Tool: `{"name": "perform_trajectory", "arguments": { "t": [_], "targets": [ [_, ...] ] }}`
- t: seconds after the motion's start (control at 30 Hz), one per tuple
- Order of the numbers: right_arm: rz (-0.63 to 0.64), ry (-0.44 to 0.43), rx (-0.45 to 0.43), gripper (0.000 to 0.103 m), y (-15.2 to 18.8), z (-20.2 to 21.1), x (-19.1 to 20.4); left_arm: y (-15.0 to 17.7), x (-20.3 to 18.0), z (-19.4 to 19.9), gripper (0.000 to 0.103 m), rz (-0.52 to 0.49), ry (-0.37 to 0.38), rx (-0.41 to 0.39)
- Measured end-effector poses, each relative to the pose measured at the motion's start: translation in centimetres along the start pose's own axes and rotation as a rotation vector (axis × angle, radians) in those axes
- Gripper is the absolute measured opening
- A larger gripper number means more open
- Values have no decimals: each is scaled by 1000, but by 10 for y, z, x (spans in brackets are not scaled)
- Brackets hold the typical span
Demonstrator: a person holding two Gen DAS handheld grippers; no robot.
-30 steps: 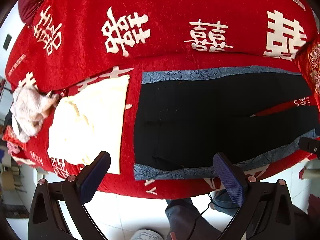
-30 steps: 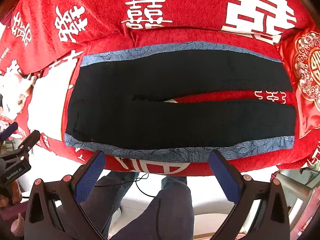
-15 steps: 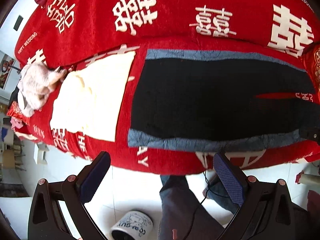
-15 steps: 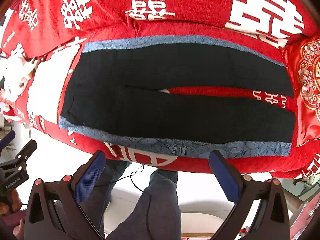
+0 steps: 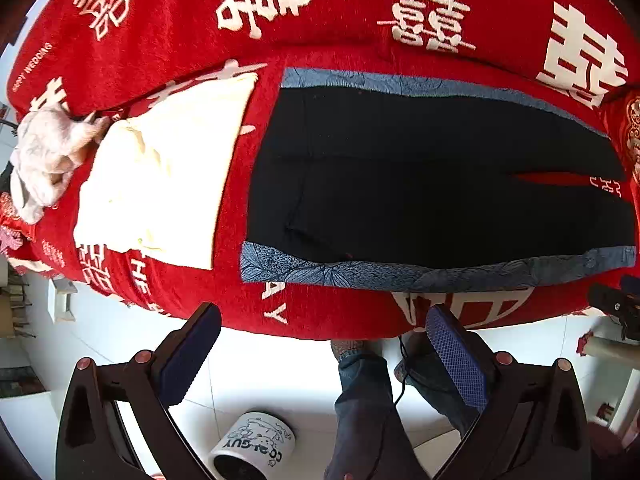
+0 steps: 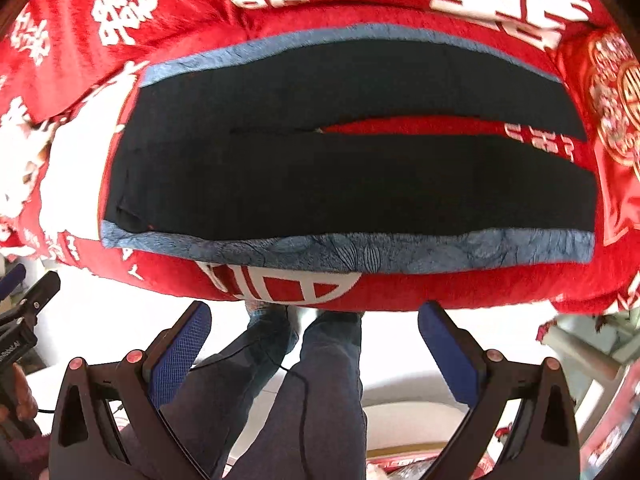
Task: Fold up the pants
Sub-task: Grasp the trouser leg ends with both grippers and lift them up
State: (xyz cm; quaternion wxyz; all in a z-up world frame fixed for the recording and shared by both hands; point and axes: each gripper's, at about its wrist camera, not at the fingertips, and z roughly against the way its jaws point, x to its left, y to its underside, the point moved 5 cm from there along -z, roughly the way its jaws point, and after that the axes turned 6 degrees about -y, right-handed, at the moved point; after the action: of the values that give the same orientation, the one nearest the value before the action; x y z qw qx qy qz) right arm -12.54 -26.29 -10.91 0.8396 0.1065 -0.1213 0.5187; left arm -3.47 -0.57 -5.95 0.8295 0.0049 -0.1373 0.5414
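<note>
Black pants lie flat on a red sofa. Left gripper and right gripper, both wide and empty, at 6 o'clock.

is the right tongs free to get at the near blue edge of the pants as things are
Probably yes. The right tongs are open and empty, hanging off the bed's front, and the pants lie flat with their near blue edge uncovered straight ahead. Nothing lies between them.

Both grippers drew back from the pants toward the person: the left gripper and right gripper ended over the white floor, and a mug came into view.
</note>
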Motion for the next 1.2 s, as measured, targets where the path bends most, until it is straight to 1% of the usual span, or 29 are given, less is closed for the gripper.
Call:
{"name": "perform_trajectory", "arguments": {
  "t": [0.07,0.13,0.17,0.23,0.27,0.3,0.33,0.37,0.43,0.47,0.5,0.53,0.57,0.63,0.67,0.7,0.8,0.87,0.9,0.97,1.0,1.03,1.07,1.1,1.13,1.17,1.2],
  "targets": [
    [-9,-16,-4,103,-3,-11,5,-4,3,-14,103,-1,14,-2],
    [-16,-29,-19,103,-6,-23,10,-7,5,-30,103,4,36,16],
    [-28,-55,-20,103,-9,-30,14,-9,6,-41,103,6,50,31],
    [-59,-126,-28,103,-14,-44,22,-13,6,-62,103,5,67,52],
    [-85,-174,-30,103,-17,-53,26,-15,7,-75,103,7,78,64],
    [-99,-199,-29,103,-17,-59,29,-16,8,-81,103,14,87,65],
    [-122,-260,-27,103,-20,-69,35,-18,10,-88,103,26,100,65],
    [-135,-310,-28,103,-21,-77,41,-20,12,-95,103,44,122,65],
    [-147,-402,-31,103,-20,-93,51,-23,17,-104,103,97,192,56],
    [-154,-459,-28,103,-18,-104,56,-24,20,-109,97,138,247,47],
    [-158,-487,-27,103,-16,-110,58,-24,23,-114,89,167,295,43],
    [-170,-523,-22,103,-13,-122,61,-23,25,-122,86,201,352,54],
    [-185,-549,-13,100,-7,-135,62,-22,28,-129,84,225,381,64],
    [-213,-588,1,91,1,-152,62,-18,34,-142,84,283,449,66],
    [-218,-595,0,83,7,-162,58,-16,36,-145,84,296,463,61],
    [-220,-598,-8,81,11,-171,54,-13,38,-149,84,305,473,55],
    [-269,-650,-76,81,8,-186,38,-3,43,-158,84,317,504,44],
    [-323,-718,-124,81,5,-189,30,5,45,-162,84,331,539,48],
    [-341,-734,-137,81,6,-193,28,8,46,-163,84,338,555,52],
    [-413,-798,-150,81,2,-200,23,14,45,-165,84,341,577,62],
    [-444,-833,-143,76,-1,-204,23,15,44,-166,84,343,587,65],
    [-462,-852,-137,65,-1,-210,24,18,44,-167,84,347,593,69],
    [-476,-863,-123,29,0,-215,26,20,43,-168,84,350,602,77],
    [-485,-889,-118,21,0,-214,28,22,42,-168,84,356,615,88],
    [-479,-901,-131,20,1,-212,28,24,41,-169,84,367,628,99],
    [-462,-920,-140,16,1,-206,29,26,38,-171,84,387,650,115],
    [-431,-944,-147,15,4,-193,32,26,35,-171,84,405,671,127]
  ]
}}
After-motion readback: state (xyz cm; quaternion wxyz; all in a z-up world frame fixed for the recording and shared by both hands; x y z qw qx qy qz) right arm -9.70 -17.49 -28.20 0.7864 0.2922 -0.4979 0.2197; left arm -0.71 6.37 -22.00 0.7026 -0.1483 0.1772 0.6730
